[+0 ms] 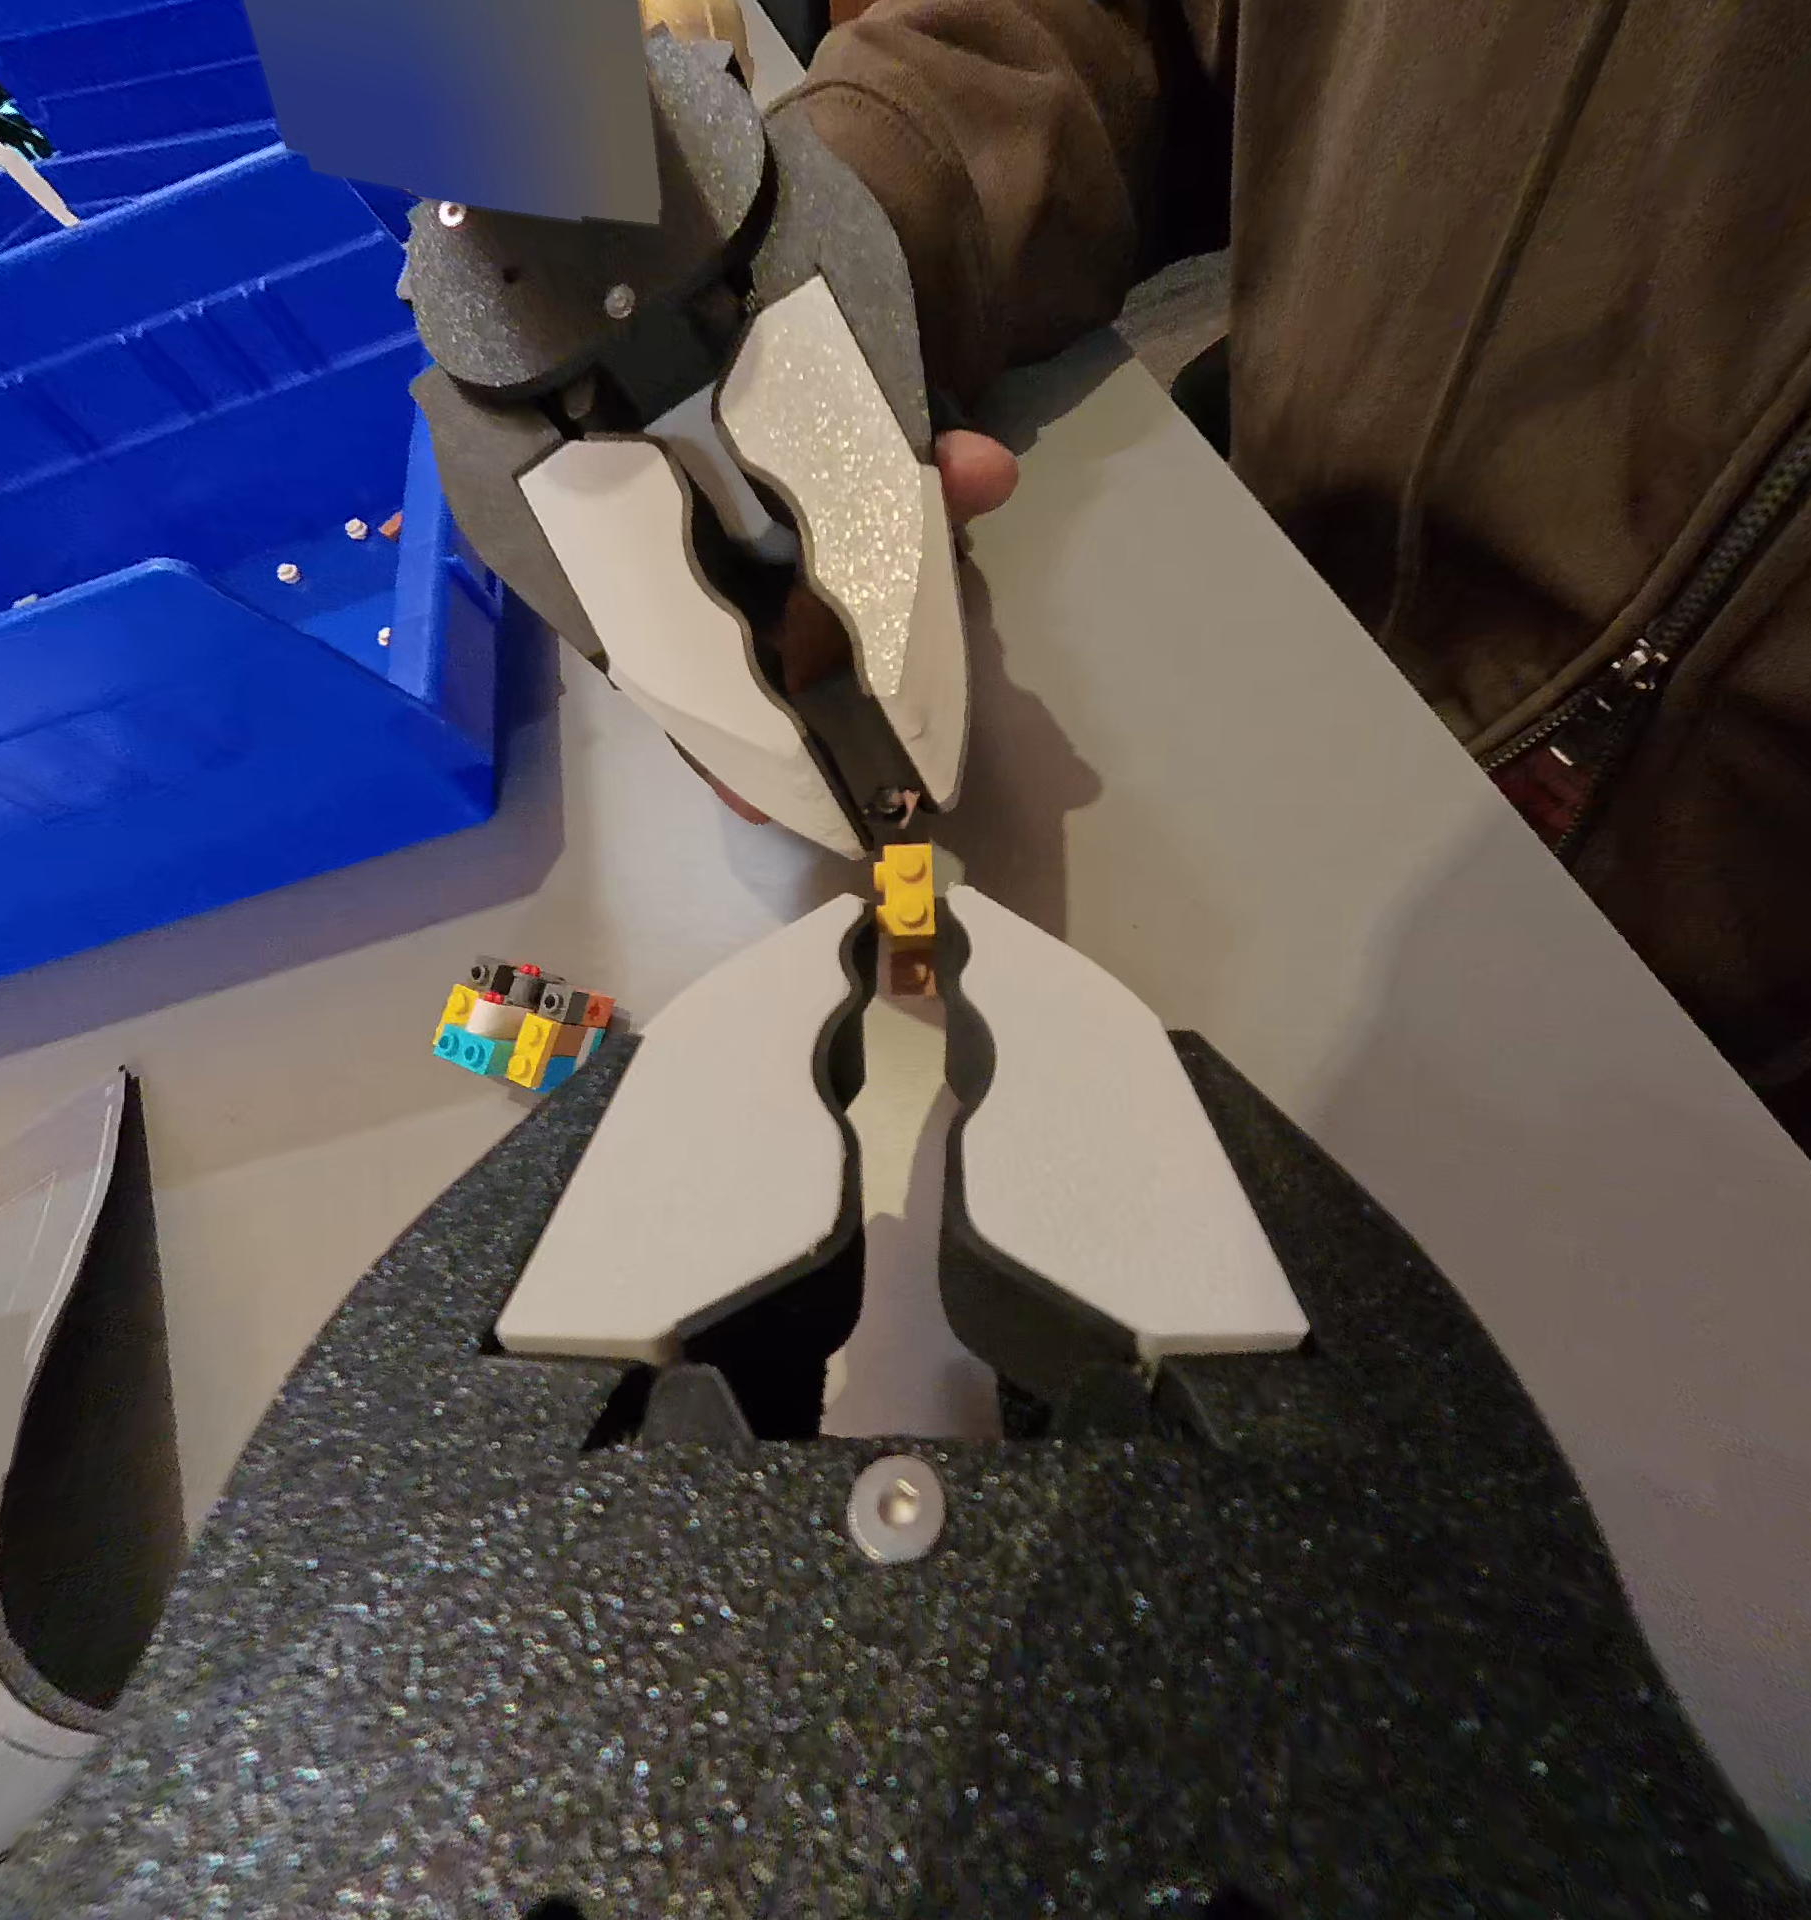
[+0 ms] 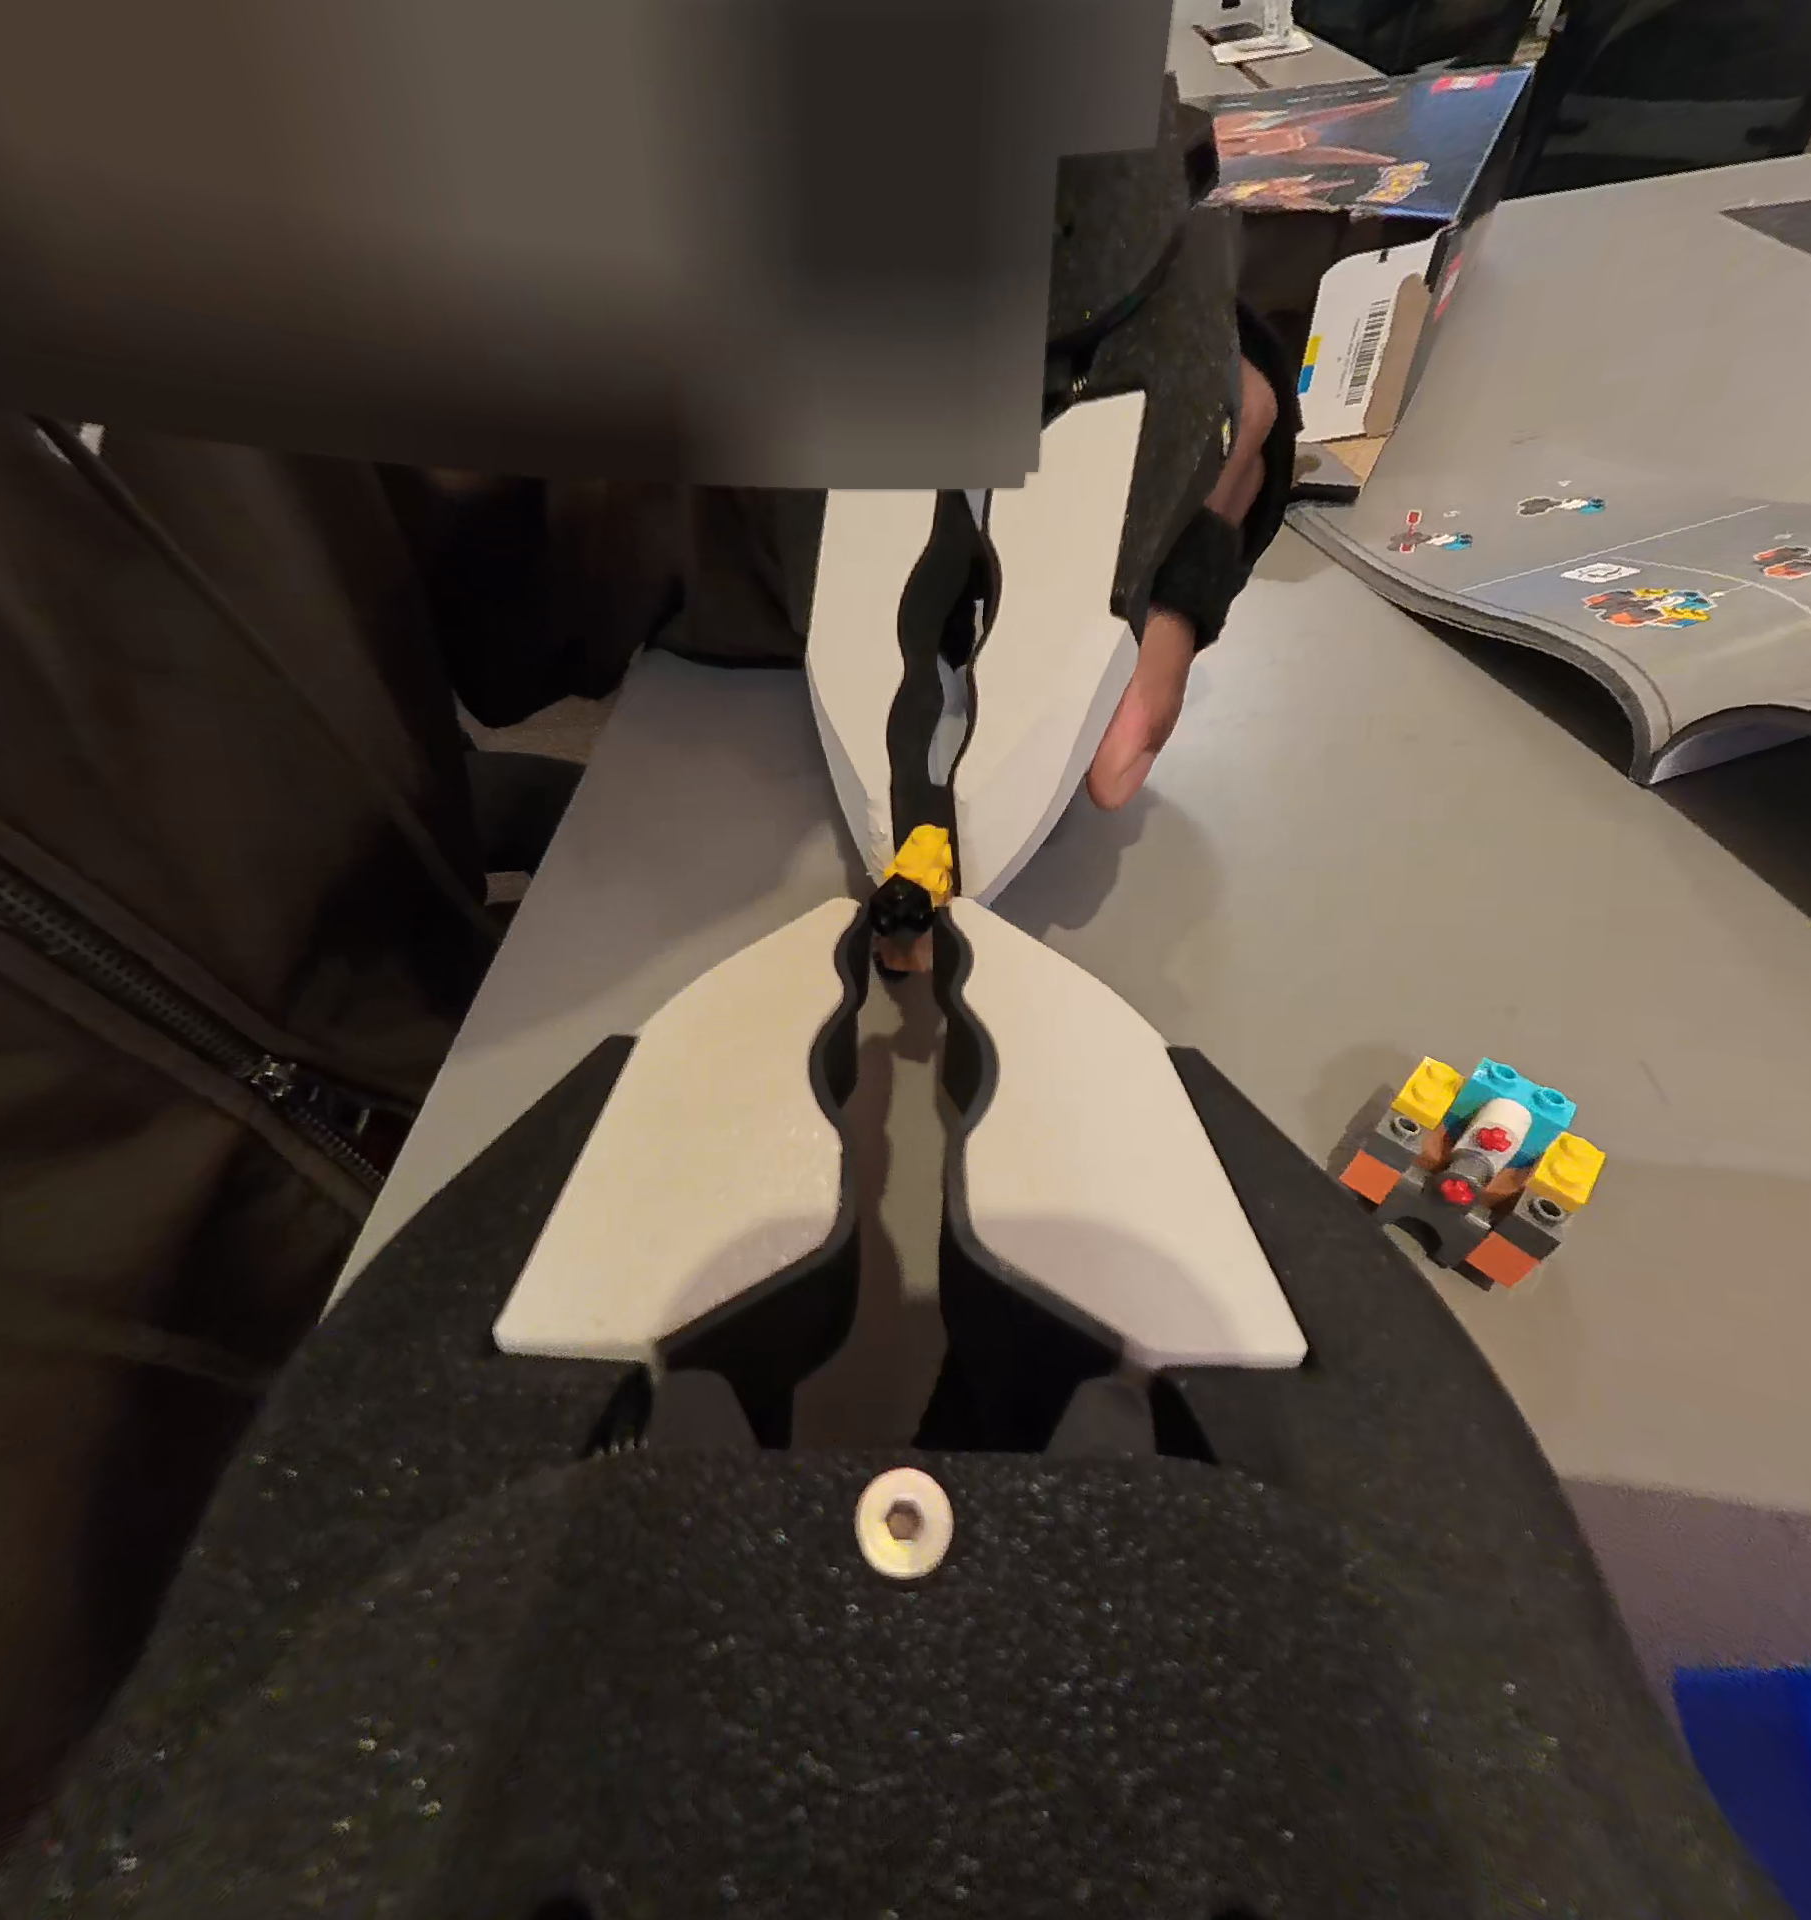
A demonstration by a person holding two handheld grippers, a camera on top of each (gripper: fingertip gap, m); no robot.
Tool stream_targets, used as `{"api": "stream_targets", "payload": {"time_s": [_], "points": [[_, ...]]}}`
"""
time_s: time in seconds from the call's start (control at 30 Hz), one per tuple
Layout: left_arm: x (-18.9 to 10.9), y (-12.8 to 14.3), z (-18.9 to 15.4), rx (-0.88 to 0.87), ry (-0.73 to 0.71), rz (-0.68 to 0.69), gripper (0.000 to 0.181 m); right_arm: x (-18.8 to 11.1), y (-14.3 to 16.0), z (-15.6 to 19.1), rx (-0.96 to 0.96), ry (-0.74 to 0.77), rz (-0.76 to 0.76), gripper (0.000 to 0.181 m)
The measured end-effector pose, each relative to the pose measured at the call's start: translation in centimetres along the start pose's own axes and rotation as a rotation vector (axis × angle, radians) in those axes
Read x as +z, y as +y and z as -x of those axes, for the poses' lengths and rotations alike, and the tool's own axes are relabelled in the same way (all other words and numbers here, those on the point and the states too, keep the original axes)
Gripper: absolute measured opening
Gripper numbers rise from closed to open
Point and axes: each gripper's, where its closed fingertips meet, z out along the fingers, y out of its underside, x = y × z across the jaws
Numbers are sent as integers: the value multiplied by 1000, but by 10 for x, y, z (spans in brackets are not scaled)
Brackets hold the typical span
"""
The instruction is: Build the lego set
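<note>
Two grippers meet tip to tip above the grey bench (image 1: 1244,831). Left gripper (image 1: 906,920) — jaws nearly closed, pinching a yellow brick (image 1: 906,891) w/ a brown piece under it. Right gripper (image 2: 906,920) — jaws narrowed on a small black piece (image 2: 901,914), touching the yellow one. Part-built lego model (image 2: 1472,1164) sits on the bench nr blue bins (image 1: 184,499); instruction booklet (image 2: 1659,623) lies open.

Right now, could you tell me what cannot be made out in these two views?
- Left wrist view: the brown piece below the yellow brick is mostly hidden by the left gripper.
- Right wrist view: the black piece in the right gripper is too small to identify.
- Right wrist view: the instruction booklet is cut off by the edge.
</note>
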Motion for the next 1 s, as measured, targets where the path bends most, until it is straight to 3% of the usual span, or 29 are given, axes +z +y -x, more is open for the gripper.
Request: {"api": "stream_targets", "payload": {"time_s": [1.0], "points": [[5, 1, -7, -5, 41, 10, 10, 3, 6, 7, -48, -18, 47, 13]]}}
